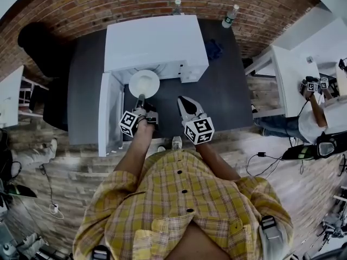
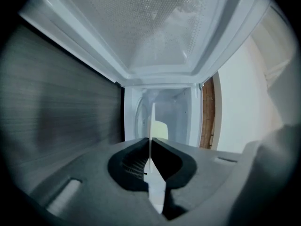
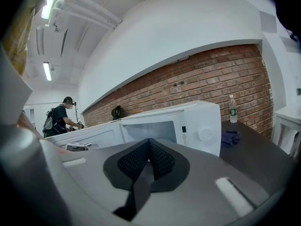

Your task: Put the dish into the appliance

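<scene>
The white box-shaped microwave oven [image 1: 157, 42] stands on the dark grey table [image 1: 227, 85]. Its door [image 1: 110, 112] is swung wide to the left, leaving the mouth open. The left gripper [image 1: 142, 98] is clamped on the rim of the round white plate [image 1: 144, 83], which lies flat at that mouth and reaches toward the cavity. The right gripper [image 1: 183, 103] hangs just beside it, jaws together, holding nothing.

In the head view the microwave's [image 1: 156, 42] own top hides its cavity from us, and the person [image 1: 320, 115] at the right is cut off by the edge. In the left gripper view we see the dish [image 2: 156, 189] edge-on only, both faces hidden. In the right gripper view we cannot read the bottle's [image 3: 233, 109] label.
</scene>
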`<state>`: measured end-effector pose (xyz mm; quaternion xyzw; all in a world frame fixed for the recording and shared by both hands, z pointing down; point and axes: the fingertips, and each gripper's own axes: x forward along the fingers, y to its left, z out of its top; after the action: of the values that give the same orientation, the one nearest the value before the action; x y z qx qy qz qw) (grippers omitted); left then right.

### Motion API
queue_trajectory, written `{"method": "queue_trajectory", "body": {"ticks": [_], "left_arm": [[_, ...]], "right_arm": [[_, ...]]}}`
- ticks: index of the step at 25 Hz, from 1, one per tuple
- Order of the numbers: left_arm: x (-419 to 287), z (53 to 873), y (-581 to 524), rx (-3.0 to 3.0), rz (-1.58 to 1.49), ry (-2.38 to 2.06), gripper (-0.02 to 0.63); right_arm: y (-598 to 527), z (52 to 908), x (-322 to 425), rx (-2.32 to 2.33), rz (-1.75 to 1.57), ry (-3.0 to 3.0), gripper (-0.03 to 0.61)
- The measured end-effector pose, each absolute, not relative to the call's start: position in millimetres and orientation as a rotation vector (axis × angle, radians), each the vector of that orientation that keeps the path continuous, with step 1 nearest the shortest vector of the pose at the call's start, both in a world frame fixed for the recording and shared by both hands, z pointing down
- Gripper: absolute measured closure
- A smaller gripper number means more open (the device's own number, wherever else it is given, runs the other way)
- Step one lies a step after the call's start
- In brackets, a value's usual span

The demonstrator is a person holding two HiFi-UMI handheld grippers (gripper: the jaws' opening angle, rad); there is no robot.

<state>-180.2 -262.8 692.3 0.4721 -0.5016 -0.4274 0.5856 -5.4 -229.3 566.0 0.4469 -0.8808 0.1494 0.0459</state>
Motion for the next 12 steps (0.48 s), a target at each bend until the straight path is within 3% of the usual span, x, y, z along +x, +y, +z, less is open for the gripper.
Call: {"method": "queue_trajectory", "body": {"ticks": [12], "left_arm": [[-180,707,-297,1.085,-0.991,-1.199,0.600]], "right_arm": [[-242,571,1,1.366,0.452,-2.672,0.575]]}}
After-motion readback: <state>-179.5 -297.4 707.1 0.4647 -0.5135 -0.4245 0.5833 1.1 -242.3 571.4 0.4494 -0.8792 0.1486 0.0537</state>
